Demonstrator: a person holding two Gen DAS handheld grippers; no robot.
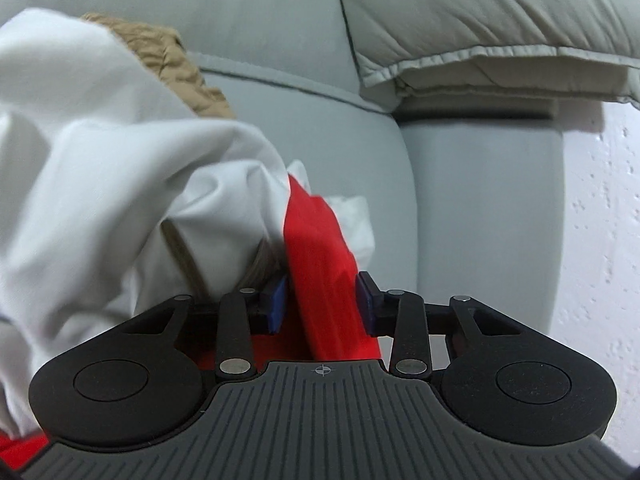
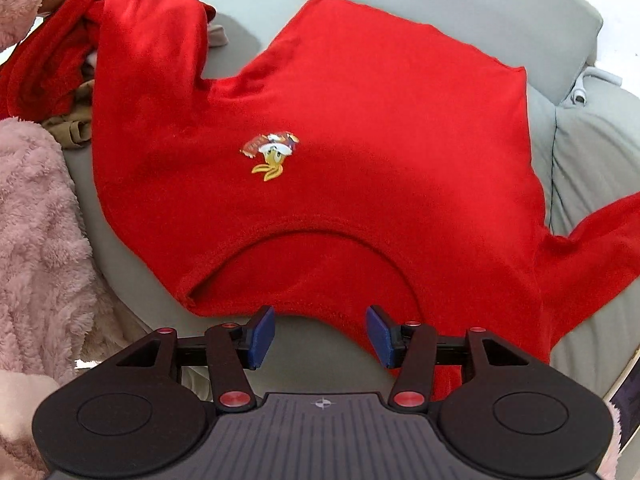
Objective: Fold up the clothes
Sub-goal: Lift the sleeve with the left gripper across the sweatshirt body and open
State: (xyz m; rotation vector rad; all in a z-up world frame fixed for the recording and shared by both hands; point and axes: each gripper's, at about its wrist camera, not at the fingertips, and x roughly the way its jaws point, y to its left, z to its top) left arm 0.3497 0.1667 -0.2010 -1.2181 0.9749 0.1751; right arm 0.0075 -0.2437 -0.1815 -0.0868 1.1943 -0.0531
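Up close, the left gripper (image 1: 322, 300) pinches a red sweater (image 2: 320, 120) sleeve; the right gripper (image 2: 320, 336) gapes empty over its collar on the sofa (image 2: 580, 152).

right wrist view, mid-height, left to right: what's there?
pink fleece blanket → red sweatshirt with its duck patch → grey sofa cushion

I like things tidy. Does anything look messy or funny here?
Yes. The red sweater lies flat on the sofa, but one sleeve is bunched up over the heap of other clothes beside it.
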